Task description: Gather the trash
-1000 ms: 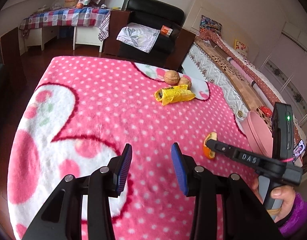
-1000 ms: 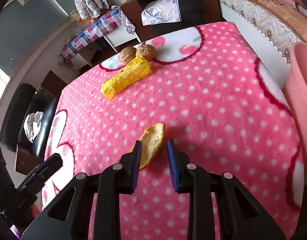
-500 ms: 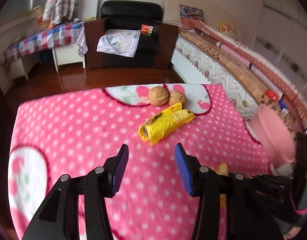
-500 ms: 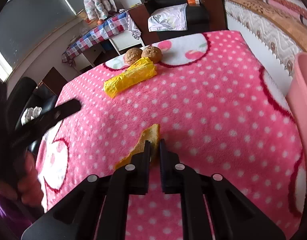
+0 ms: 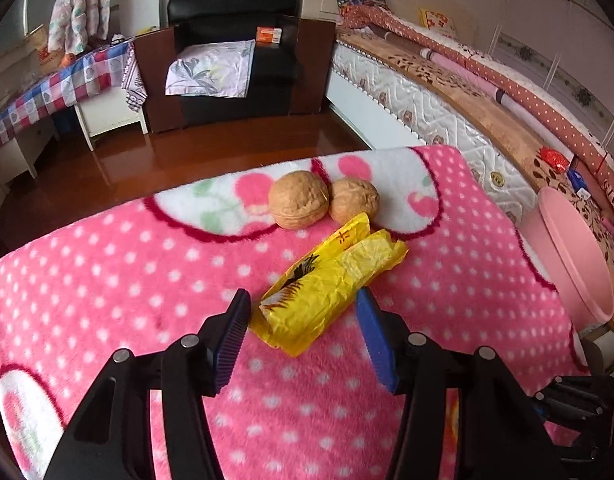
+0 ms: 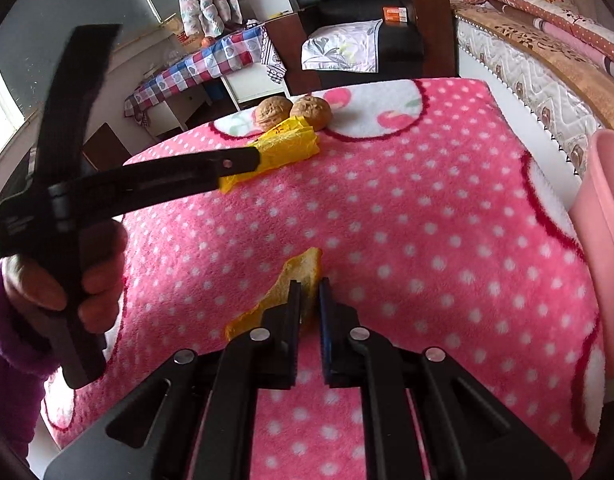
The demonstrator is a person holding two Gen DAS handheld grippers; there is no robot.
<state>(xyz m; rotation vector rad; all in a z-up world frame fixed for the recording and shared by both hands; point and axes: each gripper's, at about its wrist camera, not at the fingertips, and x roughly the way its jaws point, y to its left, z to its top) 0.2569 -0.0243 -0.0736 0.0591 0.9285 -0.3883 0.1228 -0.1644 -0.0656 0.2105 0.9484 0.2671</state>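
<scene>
A crumpled yellow wrapper [image 5: 331, 284] lies on the pink dotted blanket [image 5: 107, 280]. My left gripper [image 5: 303, 320] straddles its near end, jaws still opening, pads not pressing it. In the right wrist view the same wrapper [image 6: 287, 148] shows beyond the left gripper's finger [image 6: 235, 164]. An orange peel [image 6: 303, 276] stands pinched between the pads of my right gripper [image 6: 309, 296], which is shut on it. Two walnuts [image 5: 299, 200] sit just behind the wrapper.
A pink bin [image 5: 575, 252] stands at the blanket's right edge, its wall [image 6: 607, 240] also at the right of the right wrist view. A hand in a purple sleeve [image 6: 47, 288] holds the left gripper. A bed, black armchair and checked table lie beyond.
The left gripper swept across the blanket to the yellow wrapper and widened its jaws around it. The right gripper closed on the orange peel and stayed put.
</scene>
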